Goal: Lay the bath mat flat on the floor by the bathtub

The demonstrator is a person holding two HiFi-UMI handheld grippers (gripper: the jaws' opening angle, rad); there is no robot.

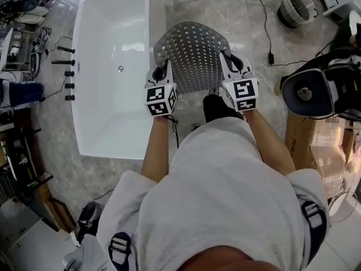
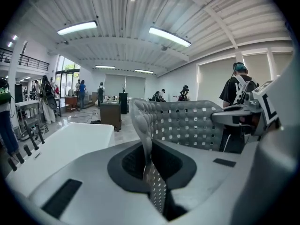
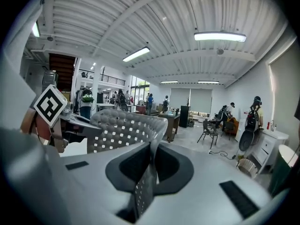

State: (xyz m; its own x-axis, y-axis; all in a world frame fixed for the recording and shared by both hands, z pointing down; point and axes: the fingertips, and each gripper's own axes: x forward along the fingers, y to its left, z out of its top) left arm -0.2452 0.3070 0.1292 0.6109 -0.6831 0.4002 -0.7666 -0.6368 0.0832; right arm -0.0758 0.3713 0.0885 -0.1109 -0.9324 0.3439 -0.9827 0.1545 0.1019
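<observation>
A person holds a grey perforated bath mat (image 1: 192, 52) up beside the white bathtub (image 1: 107, 117), left gripper (image 1: 162, 72) and right gripper (image 1: 228, 66) each clamped tight on its near edge.

Beneath you the grey marbled floor (image 1: 186, 4) carries the white bathtub (image 1: 113, 66) on your left, a woven basket (image 1: 297, 7) far right, black cables (image 1: 264, 21) trailing across, and a cardboard box (image 1: 304, 140) nearer right.

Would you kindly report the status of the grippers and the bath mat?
Left gripper, right gripper: shut on bath mat. Mat held up between them, not yet on floor by bathtub. Black cable on floor, right side.
</observation>
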